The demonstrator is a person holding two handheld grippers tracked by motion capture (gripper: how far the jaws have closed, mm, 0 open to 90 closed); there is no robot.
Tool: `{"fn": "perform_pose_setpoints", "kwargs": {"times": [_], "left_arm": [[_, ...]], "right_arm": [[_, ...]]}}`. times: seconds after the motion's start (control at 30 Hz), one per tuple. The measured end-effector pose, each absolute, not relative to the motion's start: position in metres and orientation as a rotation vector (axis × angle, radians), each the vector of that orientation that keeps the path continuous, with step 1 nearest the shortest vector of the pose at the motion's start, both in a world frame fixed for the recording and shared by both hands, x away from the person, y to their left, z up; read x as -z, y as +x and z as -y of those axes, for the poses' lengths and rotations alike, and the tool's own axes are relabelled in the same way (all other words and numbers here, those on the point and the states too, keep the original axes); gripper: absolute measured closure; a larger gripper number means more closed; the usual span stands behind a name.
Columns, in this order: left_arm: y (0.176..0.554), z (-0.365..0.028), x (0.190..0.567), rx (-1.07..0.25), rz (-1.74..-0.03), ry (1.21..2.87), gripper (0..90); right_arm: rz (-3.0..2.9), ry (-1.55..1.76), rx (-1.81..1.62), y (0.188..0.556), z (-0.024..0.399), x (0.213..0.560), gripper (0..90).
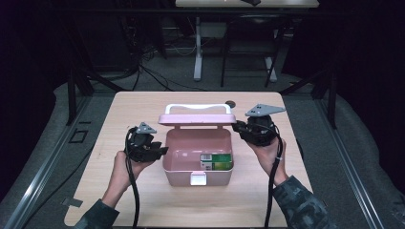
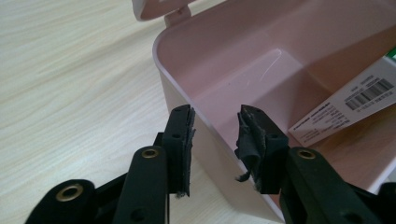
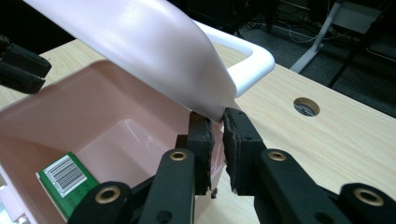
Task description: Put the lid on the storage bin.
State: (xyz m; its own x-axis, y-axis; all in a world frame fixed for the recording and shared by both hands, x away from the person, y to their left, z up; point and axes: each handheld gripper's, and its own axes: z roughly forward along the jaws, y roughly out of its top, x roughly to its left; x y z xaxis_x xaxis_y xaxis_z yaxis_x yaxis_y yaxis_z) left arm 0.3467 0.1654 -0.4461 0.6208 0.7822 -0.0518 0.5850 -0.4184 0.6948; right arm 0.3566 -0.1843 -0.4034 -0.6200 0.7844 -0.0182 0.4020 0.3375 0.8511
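Observation:
A pink box (image 1: 181,174) stands open in the middle of the table, its lid (image 1: 196,118) raised at the back with a white handle (image 1: 198,107) on top. A green carton (image 1: 217,162) with a barcode lies in the box's right front corner. My right gripper (image 3: 215,119) is shut on the lid's (image 3: 140,42) right corner and holds it up. My left gripper (image 2: 217,114) is open astride the box's left wall (image 2: 177,56), one jaw outside and one inside, with the pads apart from it. The carton (image 2: 345,107) lies beyond that inner jaw.
A round hole (image 1: 230,103) is cut in the wooden table (image 1: 143,200) just behind the lid. Bare tabletop lies left, right and in front of the box. Another table's legs and cables stand on the dark floor beyond the far edge.

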Motion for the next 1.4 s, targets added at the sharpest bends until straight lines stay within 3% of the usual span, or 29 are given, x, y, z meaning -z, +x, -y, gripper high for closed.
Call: {"fn": "perform_pose_setpoints", "kwargs": {"times": [0.13, 0.33, 1.07, 1.4], "left_arm": [[0.346, -0.168, 0.437, -0.398, -1.050, 2.104, 71.5], [0.342, -0.170, 0.421, -0.432, -1.008, 2.012, 89.7], [0.327, -0.168, 0.429, -0.379, -0.955, 2.050, 89.9], [0.318, -0.171, 0.437, -0.339, -0.945, 2.059, 89.8]], "right_arm": [[-2.188, 1.038, -1.198, 0.354, 0.185, 0.405, 80.7], [-2.198, 1.041, -1.196, 0.349, 0.185, 0.408, 80.2], [-2.284, 1.068, -1.182, 0.332, 0.189, 0.428, 76.8], [-2.329, 1.081, -1.205, 0.326, 0.189, 0.438, 71.0]]}}
